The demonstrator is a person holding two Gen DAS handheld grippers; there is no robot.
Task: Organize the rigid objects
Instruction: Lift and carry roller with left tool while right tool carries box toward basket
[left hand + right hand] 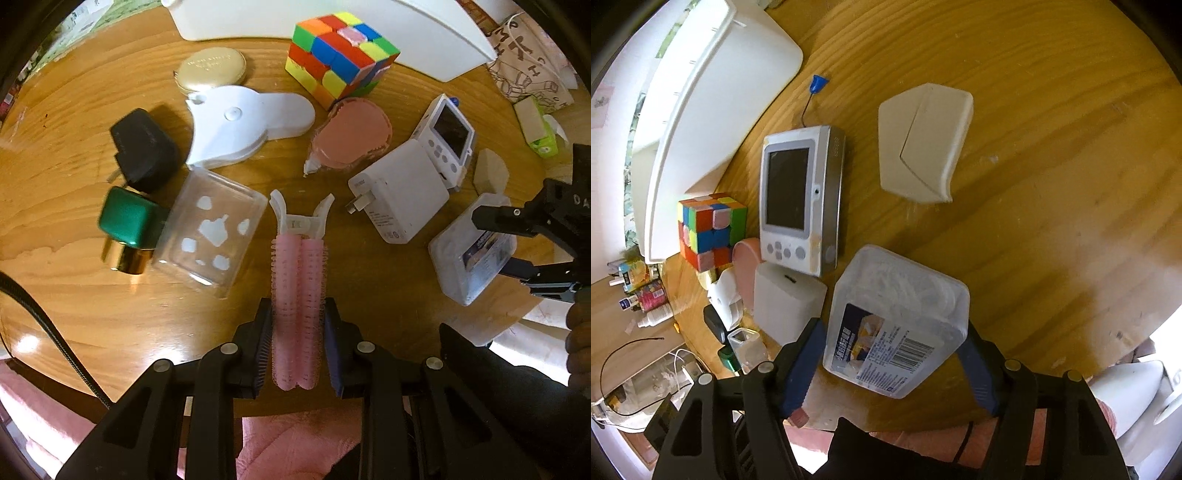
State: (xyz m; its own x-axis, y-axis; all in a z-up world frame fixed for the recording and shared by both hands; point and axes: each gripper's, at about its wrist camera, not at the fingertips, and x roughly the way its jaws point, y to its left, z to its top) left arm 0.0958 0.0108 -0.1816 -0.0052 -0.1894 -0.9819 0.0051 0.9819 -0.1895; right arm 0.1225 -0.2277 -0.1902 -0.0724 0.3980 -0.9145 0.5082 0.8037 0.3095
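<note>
Surface: round, varnished wooden table [92, 314], grain visible.

Left gripper [298, 325]: black frame, dark blue ribbed pads; closed against the sides of a pink twin-roller hair clip with a white plastic forked end [298, 280], which points forward along the fingers over the table.

Right gripper [892, 362]: jaws set wide, one either side of a translucent rectangular plastic box with a blue barcode label [897, 325]. The left pad touches or nearly touches the box's side; whether the right pad grips cannot be told. The box lies on the table near its edge.

Loose items, left-wrist view:
- Clear plastic case with white shapes inside [212, 236], just left of the hair clip.
- Green square bottle with a gold cap [127, 230], touching that case.
- Black plug adapter [144, 147], behind the green bottle.
- White flat teardrop-shaped plastic holder [243, 123].
- Round gold compact [212, 68], partly under the white holder's far edge.
- Multicoloured puzzle cube [340, 55], beside a large white tray [424, 40].
- Pink correction-tape dispenser [351, 134], in front of the cube.
- White block charger with metal prongs [402, 192].
- White handheld device with a dark screen [448, 136], leaning on the charger.
- Cream wedge-shaped plastic piece [923, 144], lying apart on bare wood.
</note>
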